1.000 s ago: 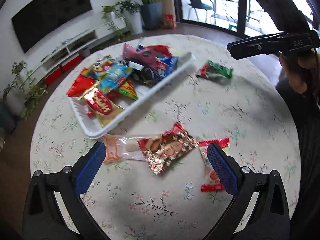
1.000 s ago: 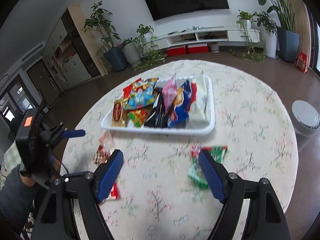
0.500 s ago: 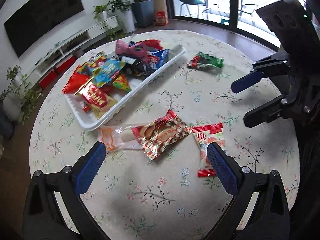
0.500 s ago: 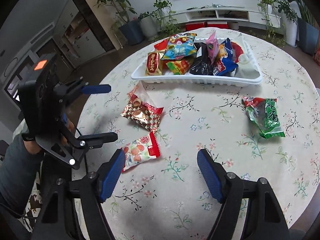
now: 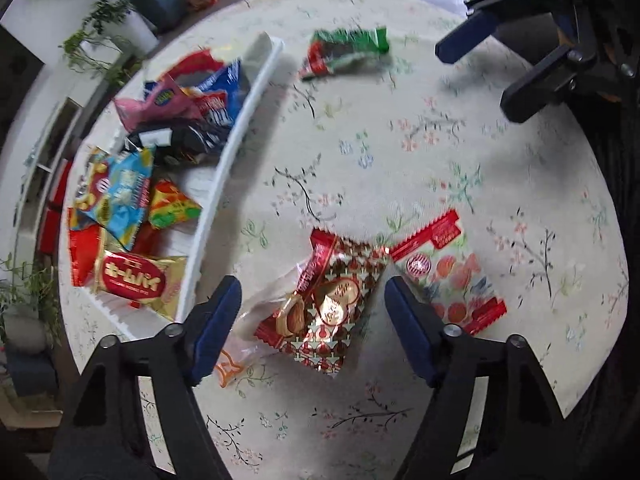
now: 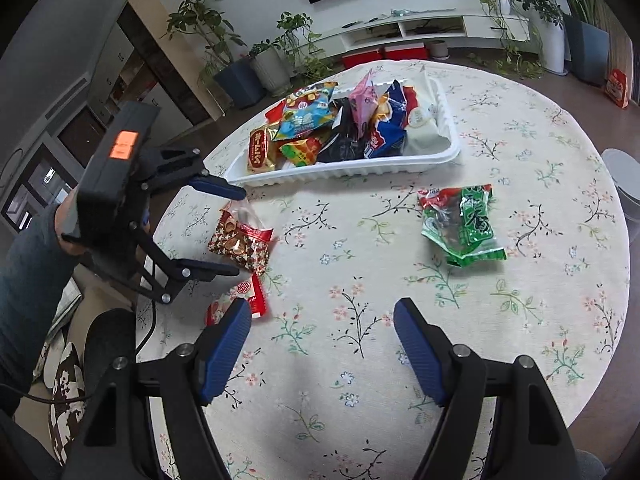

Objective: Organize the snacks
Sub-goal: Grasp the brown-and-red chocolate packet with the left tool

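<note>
A red-and-gold snack pack (image 5: pixel 324 304) (image 6: pixel 240 240) lies on the floral tablecloth beside the white tray (image 5: pixel 224 184) (image 6: pixel 348 168), which holds several snack bags. My left gripper (image 5: pixel 316 320) (image 6: pixel 222 230) points steeply down over this pack. Its jaws are closing with the pack between them, and the pads do not visibly press on it. A red-and-white candy pack (image 5: pixel 452 276) (image 6: pixel 240 304) lies just beside it. A green pack (image 5: pixel 348 50) (image 6: pixel 460 220) lies apart, near the tray's other end. My right gripper (image 6: pixel 320 340) (image 5: pixel 474 80) hovers open above bare cloth, with nothing between its fingers.
The round table's edge (image 6: pixel 600 360) curves close on the right. A white bin (image 6: pixel 624 184) stands on the floor beyond it. Potted plants (image 6: pixel 240 68) and a low TV shelf (image 6: pixel 400 32) line the far wall. A person's sleeve (image 6: pixel 28 272) holds the left gripper.
The left gripper came down over the red-and-gold pack, rolled, and its jaws narrowed around it. The right gripper sank a little toward the table; the snacks lie where they were.
</note>
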Tool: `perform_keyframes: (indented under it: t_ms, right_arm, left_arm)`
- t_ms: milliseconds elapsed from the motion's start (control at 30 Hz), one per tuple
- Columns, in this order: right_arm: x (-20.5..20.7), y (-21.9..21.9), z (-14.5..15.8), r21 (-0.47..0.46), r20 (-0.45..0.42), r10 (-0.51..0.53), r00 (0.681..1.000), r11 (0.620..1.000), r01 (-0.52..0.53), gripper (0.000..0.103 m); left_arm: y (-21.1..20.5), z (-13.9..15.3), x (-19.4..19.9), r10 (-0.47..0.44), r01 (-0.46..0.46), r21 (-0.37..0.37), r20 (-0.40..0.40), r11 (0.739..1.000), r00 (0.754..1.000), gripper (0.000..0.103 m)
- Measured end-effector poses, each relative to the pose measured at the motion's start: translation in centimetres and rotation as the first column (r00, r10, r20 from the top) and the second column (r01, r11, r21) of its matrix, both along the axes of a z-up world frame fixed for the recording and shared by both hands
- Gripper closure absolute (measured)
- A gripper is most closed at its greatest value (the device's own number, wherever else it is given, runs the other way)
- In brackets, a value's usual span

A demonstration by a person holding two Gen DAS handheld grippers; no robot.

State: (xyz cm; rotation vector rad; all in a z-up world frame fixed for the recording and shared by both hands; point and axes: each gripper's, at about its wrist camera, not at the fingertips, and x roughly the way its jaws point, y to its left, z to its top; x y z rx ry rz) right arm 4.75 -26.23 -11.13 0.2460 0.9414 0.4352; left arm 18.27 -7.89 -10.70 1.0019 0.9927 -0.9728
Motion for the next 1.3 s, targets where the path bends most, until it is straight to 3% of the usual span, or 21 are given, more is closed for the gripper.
perform_keyframes:
  t_ms: [100, 267, 433, 533, 967, 1100, 1300]
  right_arm:
    - [0.1, -0.1, -0.5, 0.017, -0.012, 0.004, 1.000, 1.000, -0.004, 0.029]
    - [0.1, -0.4, -0.8, 0.037, -0.018, 0.002, 1.000, 0.999, -0.002, 0.029]
    - [0.1, -0.6, -0.7, 0.051, -0.019, -0.002, 1.000, 0.999, 0.003, 0.031]
    - [0.1, -0.6, -0.8, 0.053, -0.023, -0.002, 1.000, 0.999, 0.003, 0.033]
    - [0.3, -0.6, -1.0, 0.063, -0.026, -0.007, 1.000, 0.998, 0.009, 0.035]
    - [0.2, -0.6, -1.0, 0.066, -0.024, -0.003, 1.000, 0.998, 0.004, 0.037]
    - [0.3, -0.8, -1.0, 0.078, -0.025, -0.011, 1.000, 0.997, 0.013, 0.042]
  left_arm:
    - [-0.1, -0.9, 0.6, 0.001, 0.000, 0.025, -0.027, 1.000, 1.000, 0.044]
    - [-0.3, -0.9, 1.2, 0.009, -0.008, 0.002, -0.041, 1.000, 0.999, 0.045]
    - [-0.5, -1.1, 0.0, -0.039, 0.039, -0.010, -0.052, 0.999, 0.998, 0.049]
    - [-0.8, -1.2, -0.2, -0.043, 0.040, -0.029, -0.086, 0.999, 0.995, 0.066]
    - [1.3, -1.4, -1.1, 0.050, -0.059, -0.062, -0.129, 0.996, 0.990, 0.069]
    - [1.2, -1.7, -1.1, 0.078, -0.089, -0.077, -0.145, 0.993, 0.986, 0.079]
    - [2.0, -1.5, -2.0, 0.168, -0.183, -0.110, -0.136, 0.977, 0.976, 0.086]
